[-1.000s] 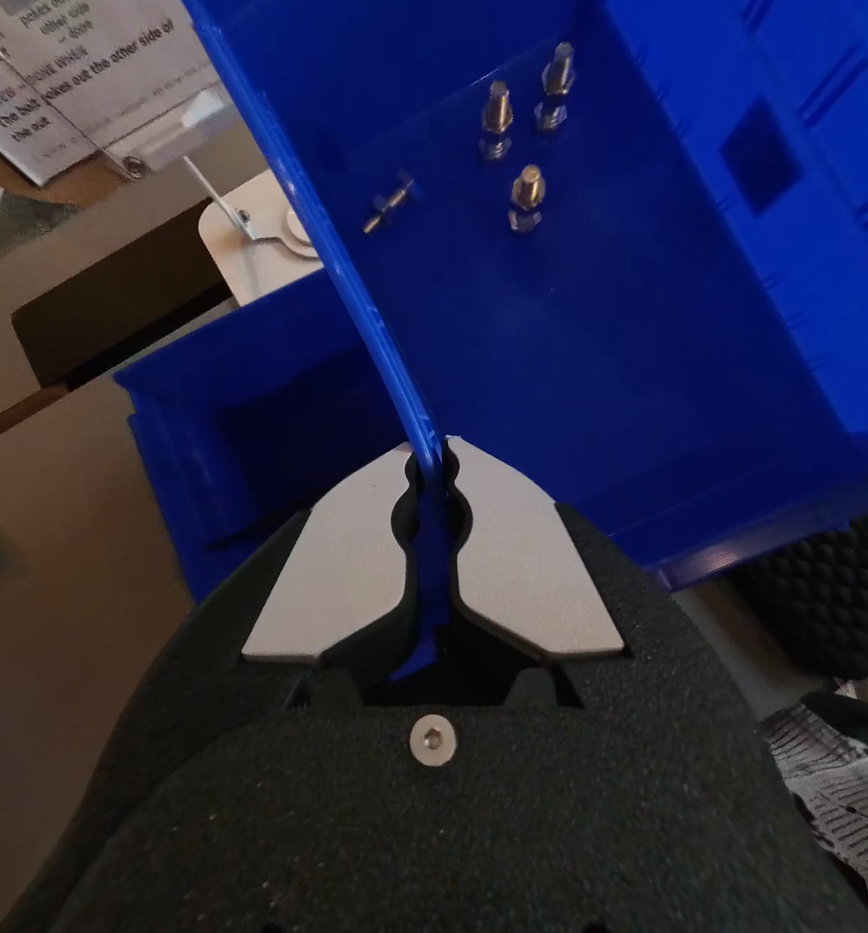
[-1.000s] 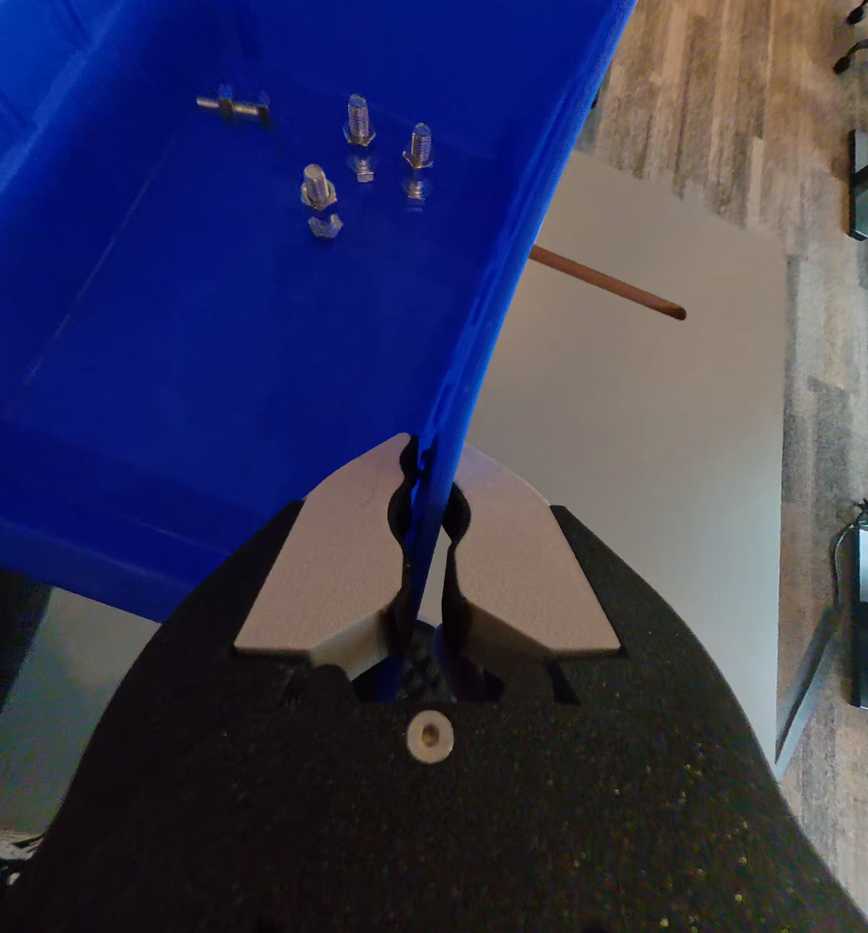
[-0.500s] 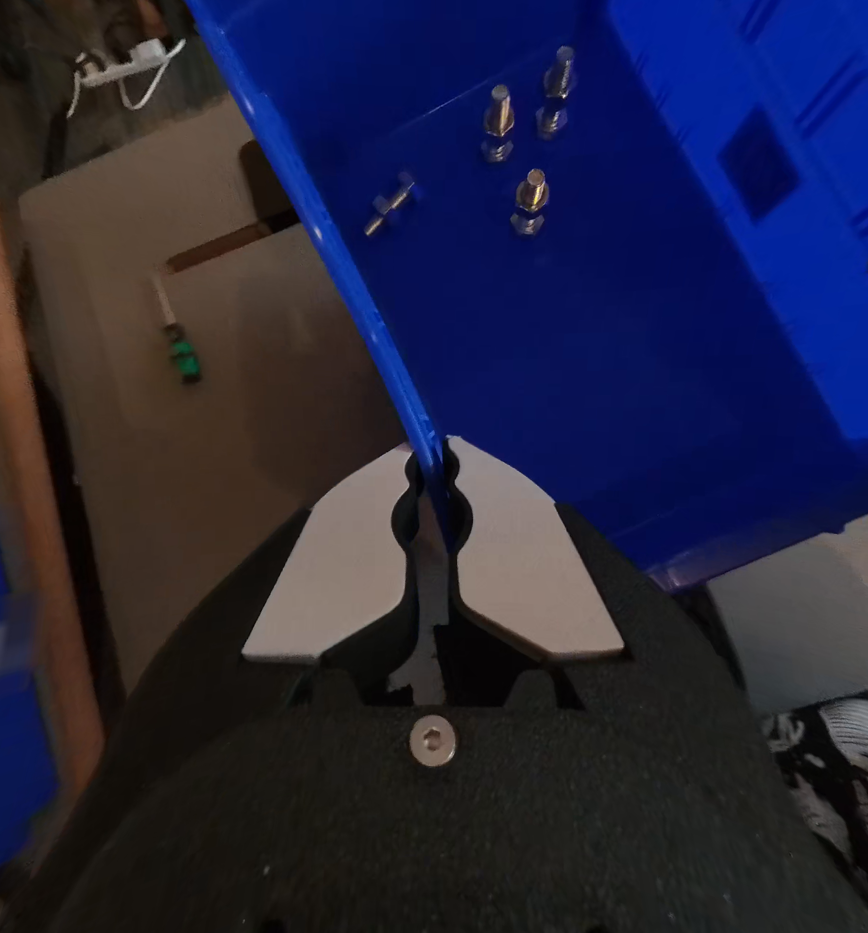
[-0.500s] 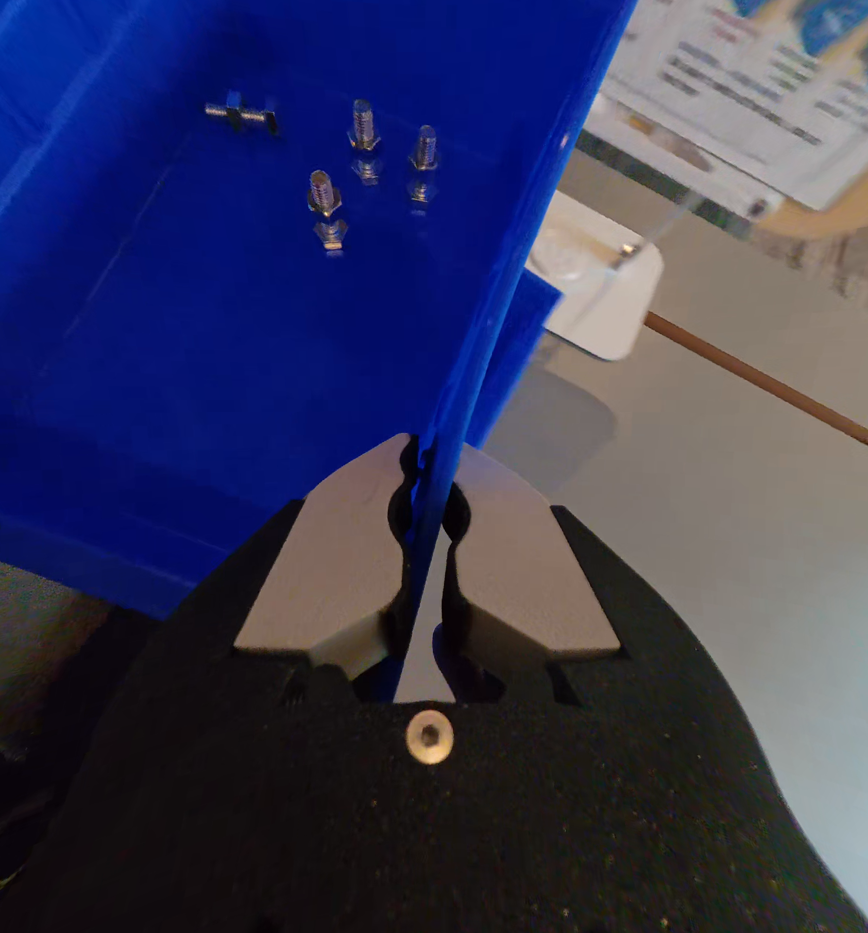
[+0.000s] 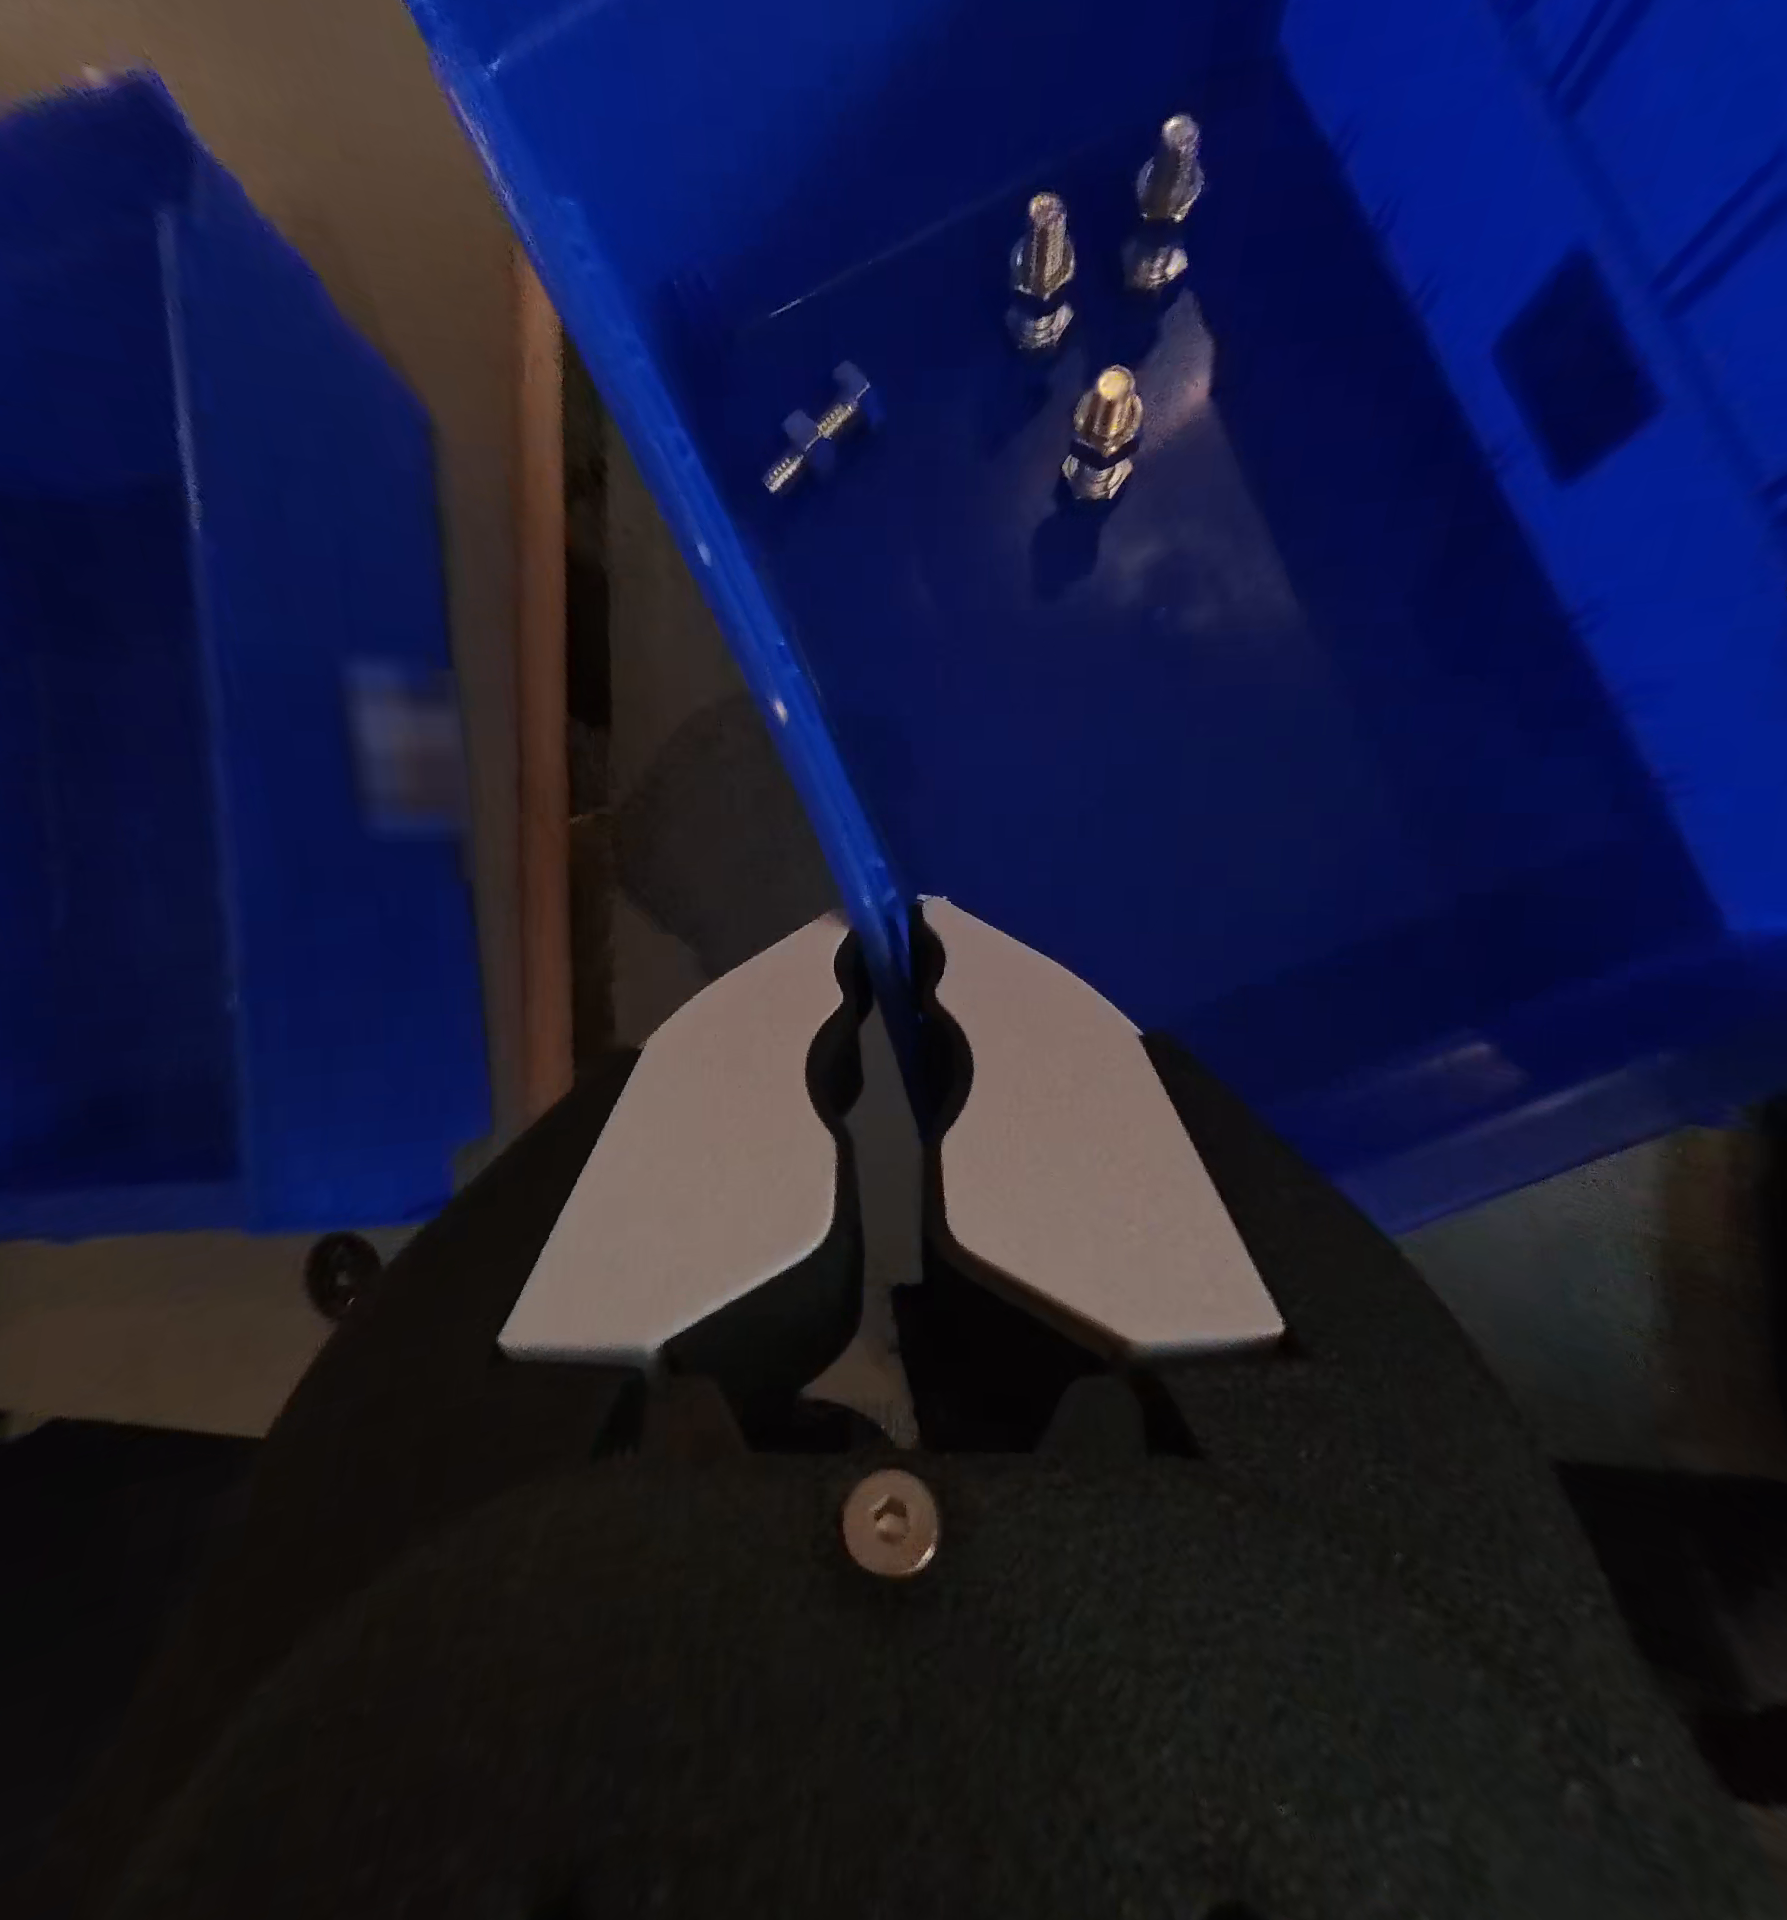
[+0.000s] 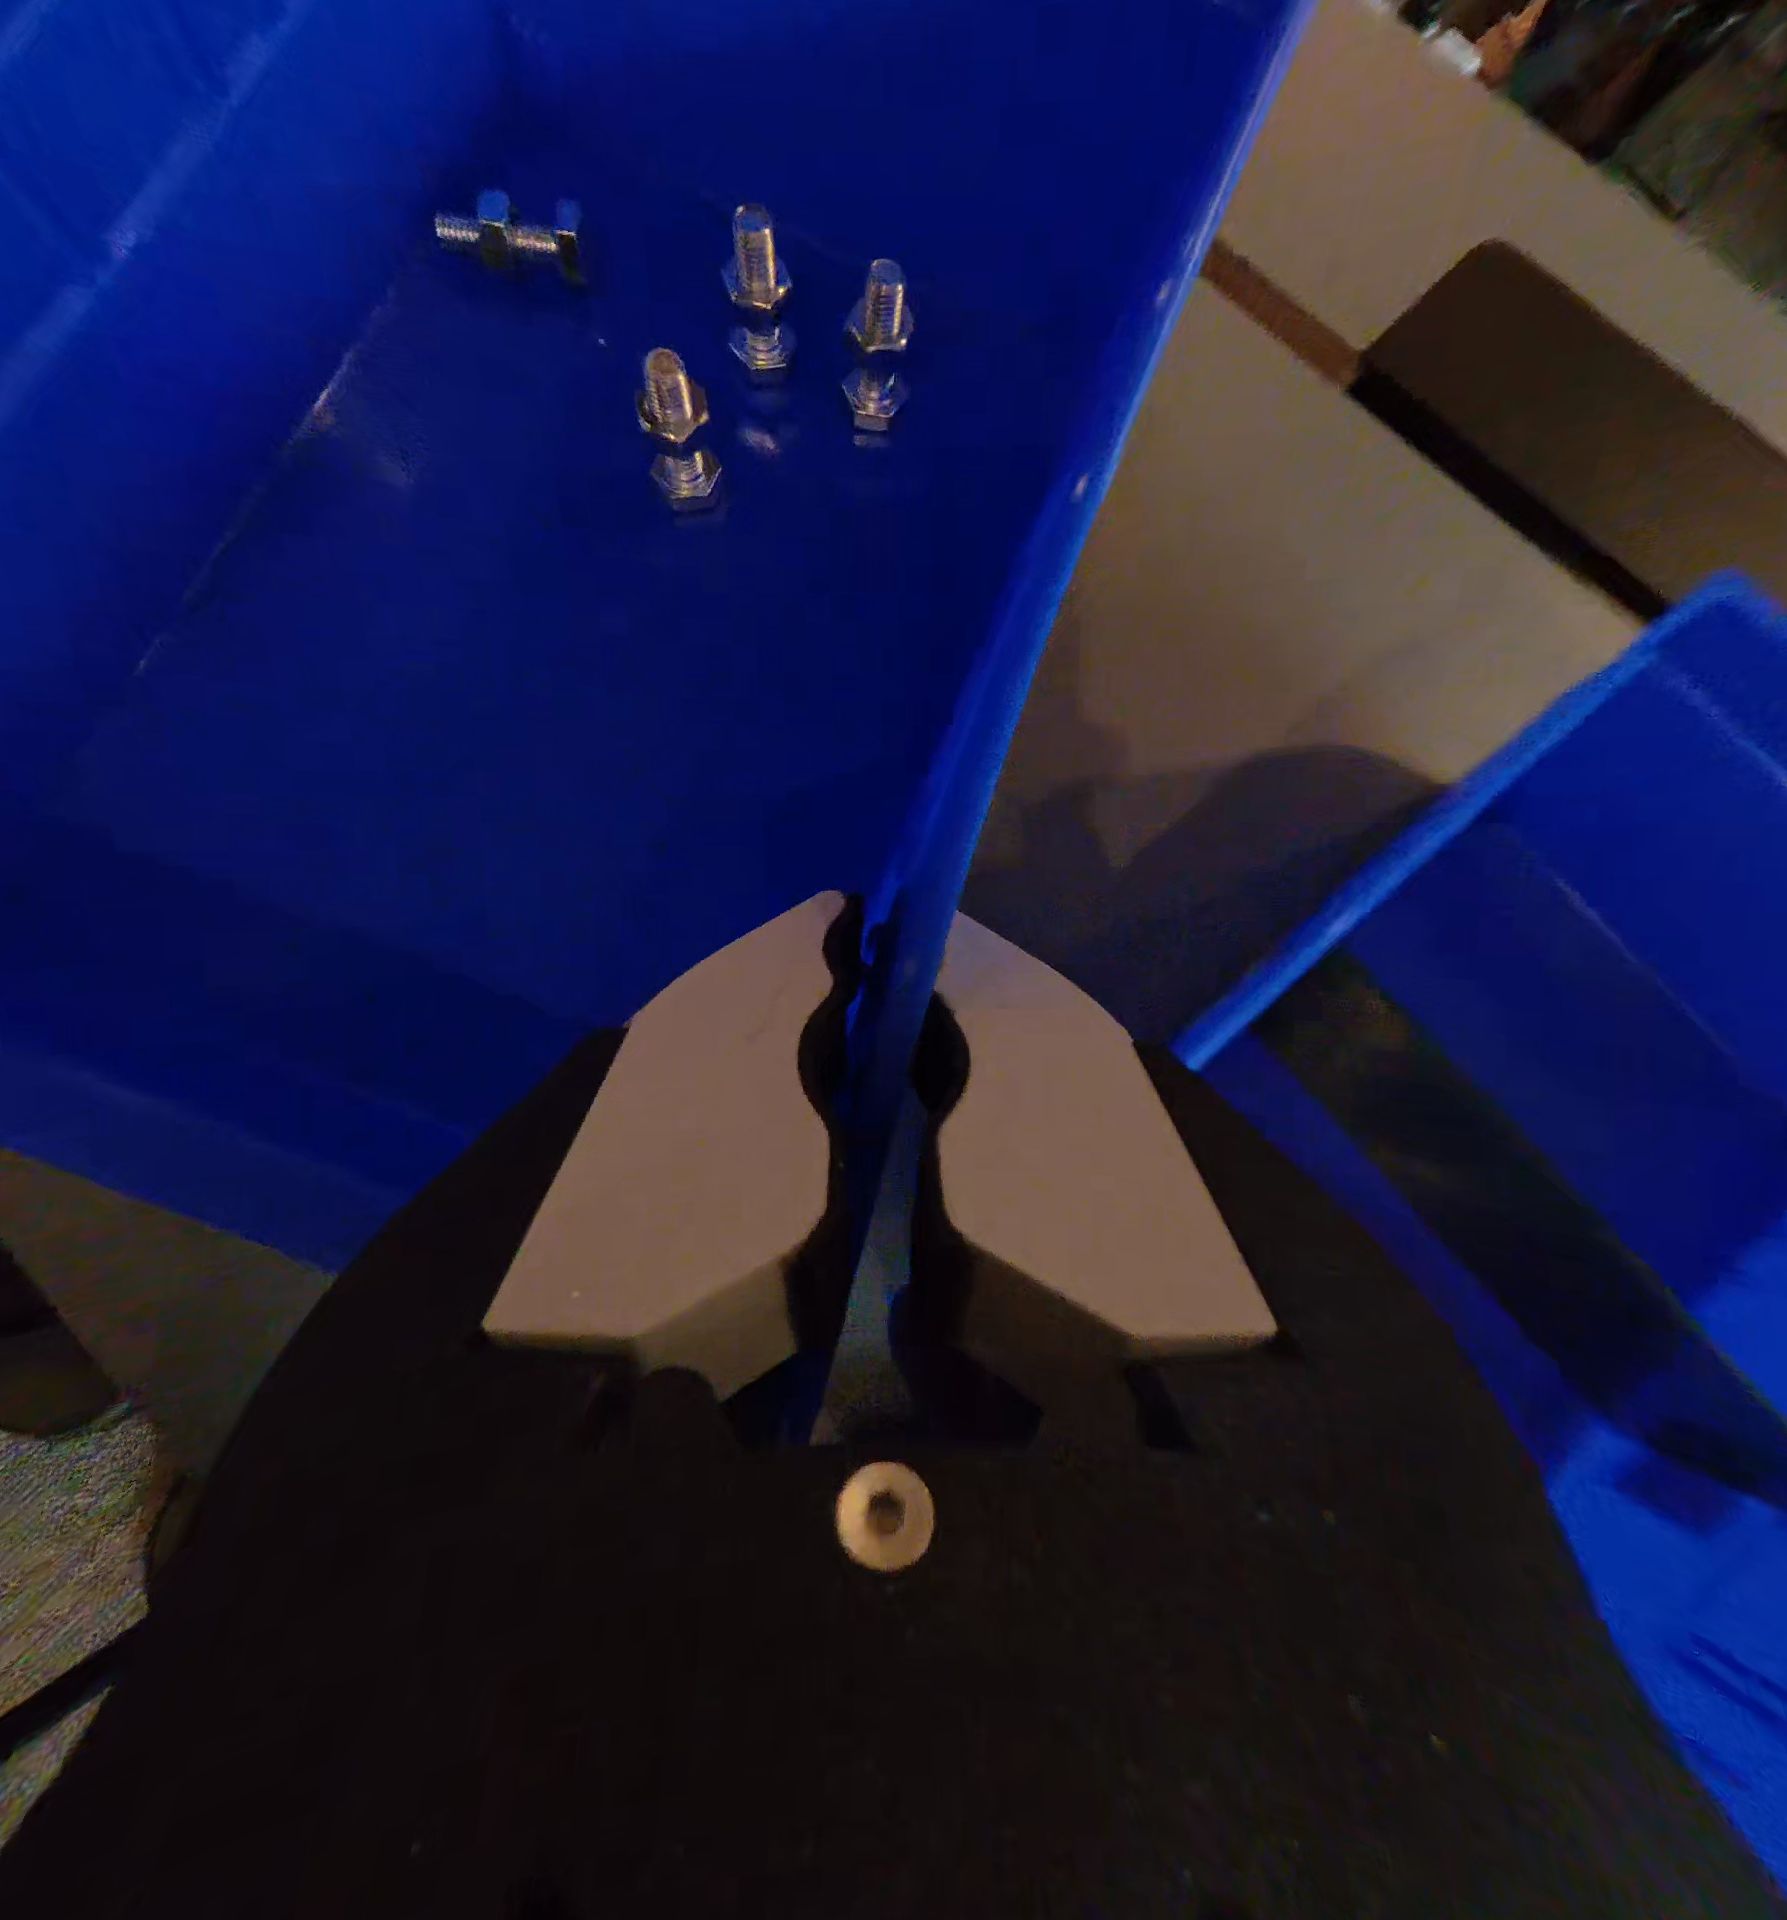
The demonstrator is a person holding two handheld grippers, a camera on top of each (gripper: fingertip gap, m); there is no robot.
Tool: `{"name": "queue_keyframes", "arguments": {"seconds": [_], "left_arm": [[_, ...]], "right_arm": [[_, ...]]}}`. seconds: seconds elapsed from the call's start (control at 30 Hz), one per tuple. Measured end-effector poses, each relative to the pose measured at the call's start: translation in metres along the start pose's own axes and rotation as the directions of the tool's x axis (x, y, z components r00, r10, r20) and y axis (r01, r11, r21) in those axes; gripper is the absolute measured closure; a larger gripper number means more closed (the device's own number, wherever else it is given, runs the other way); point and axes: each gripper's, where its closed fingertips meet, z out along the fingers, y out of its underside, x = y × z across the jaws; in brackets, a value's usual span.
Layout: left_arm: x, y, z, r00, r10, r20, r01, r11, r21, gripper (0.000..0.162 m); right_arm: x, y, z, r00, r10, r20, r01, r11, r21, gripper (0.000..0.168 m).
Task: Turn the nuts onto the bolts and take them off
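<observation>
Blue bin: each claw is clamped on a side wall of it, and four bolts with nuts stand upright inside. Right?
Not quite. In the right wrist view three bolts stand upright in the blue bin; the fourth bolt lies on its side. Both the left claw and right claw do clamp walls.

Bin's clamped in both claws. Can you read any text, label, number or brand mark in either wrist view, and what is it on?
No legible text in either view.
Pale label on the second blue bin, at the left of the left wrist view: too blurred to read.
Held blue bin, bolts, left claw, right claw: no markings visible.
</observation>
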Motion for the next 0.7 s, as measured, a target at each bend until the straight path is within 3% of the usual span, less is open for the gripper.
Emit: {"name": "queue_keyframes", "arguments": {"seconds": [0.27, 0.4, 0.7], "left_arm": [[0.004, 0.048, 0.062, 0.996, -0.043, -0.073, 0.037, 0.996, -0.076, 0.156], [0.005, 0.05, 0.065, 0.996, -0.048, -0.07, 0.044, 0.997, -0.059, 0.156], [0.003, 0.069, 0.071, 0.987, -0.102, -0.127, 0.097, 0.994, -0.044, 0.153]], "right_arm": [[-0.01, 0.046, 0.044, 0.999, -0.031, -0.034, 0.027, 0.994, -0.109, 0.162], [-0.01, 0.049, 0.045, 0.997, -0.049, -0.062, 0.042, 0.994, -0.105, 0.161], [-0.023, 0.064, 0.046, 0.981, -0.187, -0.052, 0.177, 0.972, -0.151, 0.132]]}}
